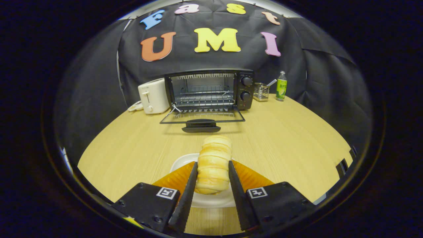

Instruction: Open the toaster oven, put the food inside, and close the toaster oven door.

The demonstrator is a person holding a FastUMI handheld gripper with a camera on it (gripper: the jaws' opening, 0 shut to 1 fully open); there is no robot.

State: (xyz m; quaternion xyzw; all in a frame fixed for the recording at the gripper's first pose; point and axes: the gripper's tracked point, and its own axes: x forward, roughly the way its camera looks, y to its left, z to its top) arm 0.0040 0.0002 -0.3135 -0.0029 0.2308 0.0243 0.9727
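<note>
Gripper (213,168) fingers, nearest the camera, stand at a narrow gap with a bread roll (214,163) between them; both inner faces press on the roll's sides, so the jaws hold it. Roll: pale golden, ridged, elongated, lying lengthwise along the fingers, its far end reaching past the fingertips and its near end sitting between the finger bases. Under the roll lies a white plate (211,199), its rim visible on the near side and to the left of the roll; whether the roll touches the plate or is raised off it cannot be told. Plate rests on a light wooden table (281,132).

Farther along the table, straight ahead of the fingers and well apart from the roll, stands a black oven (243,87). Its glass door (202,118) is let down flat toward the camera, handle nearest, and the wire rack (203,97) inside is bare. Two knobs sit on the oven's right panel. Just left of the oven stands a white toaster (152,96). Right of the oven is a wire basket (261,91), and right of that an upright green bottle (281,86), both near the table's far edge.
</note>
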